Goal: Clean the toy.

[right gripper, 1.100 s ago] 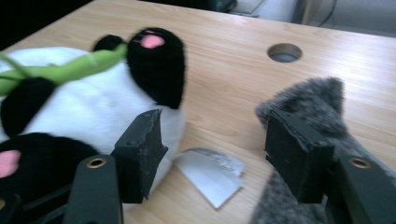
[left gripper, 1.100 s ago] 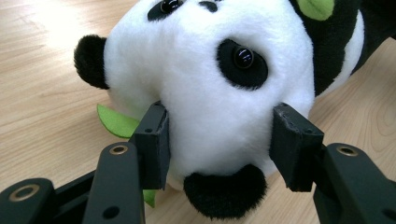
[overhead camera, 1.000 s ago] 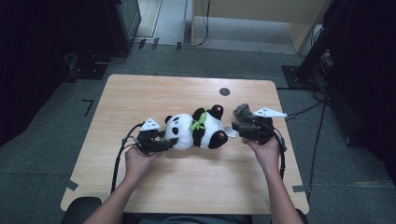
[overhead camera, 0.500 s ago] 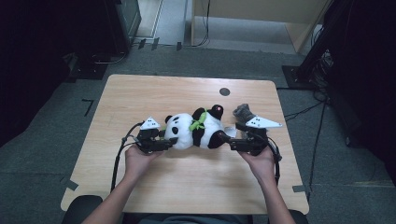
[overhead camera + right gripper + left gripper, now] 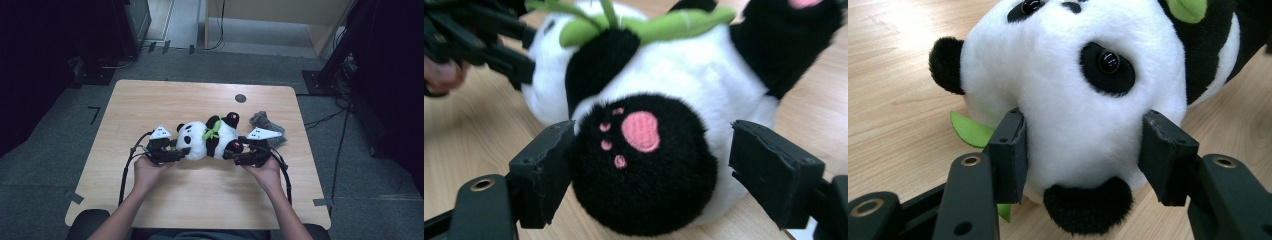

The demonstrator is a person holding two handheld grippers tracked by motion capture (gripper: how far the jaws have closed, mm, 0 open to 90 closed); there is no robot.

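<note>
1. Both forearms rise from the bottom edge of the high view and angle inward; the left hand [image 5: 150,170] and right hand [image 5: 265,172] each hold a claw, pointing at each other across the middle of the table [image 5: 150,100].
2. The left gripper [image 5: 181,154] sits left of centre, jaws aimed right. In the left gripper view its pads [image 5: 1010,155] press into both sides of the head — closed on the panda [image 5: 207,140].
3. The right gripper [image 5: 229,155] sits right of centre, jaws aimed left. In the right gripper view its jaws stand wide around the foot [image 5: 644,162]: the left pad touches the fur, the right one stands clear — no grip.
4. The panda lies at mid-frame in the high view, long axis left to right, head at the left, feet at the right, pink soles showing.
5. A green leaf [image 5: 212,131] crosses its chest.
6. A grey cloth [image 5: 267,125] lies just right of the panda, near the table's right edge.
</note>
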